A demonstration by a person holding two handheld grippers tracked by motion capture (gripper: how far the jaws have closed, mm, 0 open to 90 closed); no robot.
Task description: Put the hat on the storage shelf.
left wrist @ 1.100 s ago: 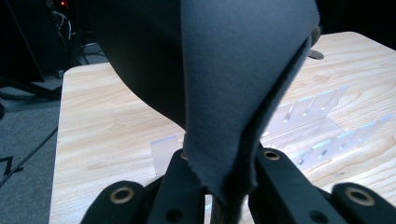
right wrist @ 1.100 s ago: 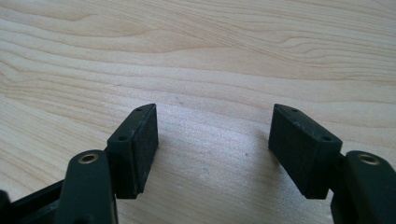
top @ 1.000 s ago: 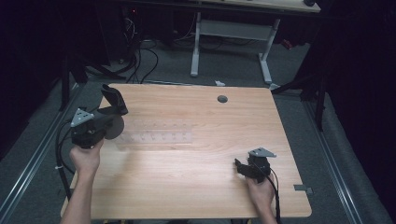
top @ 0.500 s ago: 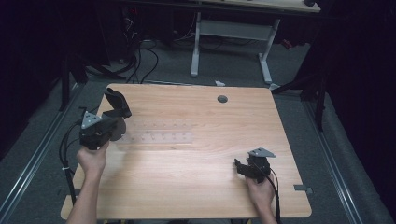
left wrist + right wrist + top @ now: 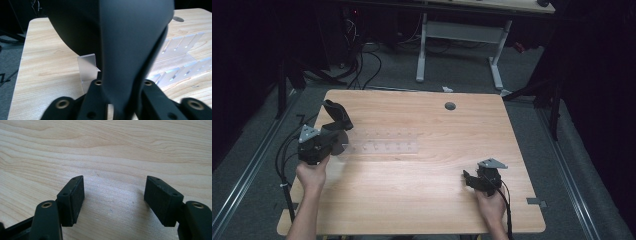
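Observation:
My left gripper is at the table's left side, holding a black curved piece that rises tilted above it. In the left gripper view this black piece stands between the jaws and touches both. The jaws have just been opening a little, and I see no gap beside the piece. A clear acrylic rack with several slots lies flat just right of that gripper; its slots show to the right. My right gripper rests low near the front right, open, with bare wood between its pads.
The wooden table has a round cable hole near its far edge. A small clear upright tab stands behind the black piece. Beyond the table are a white desk frame and floor cables.
My left hand has come down and slightly forward with the black piece, closer to the clear rack's left end. The right hand has stayed put.

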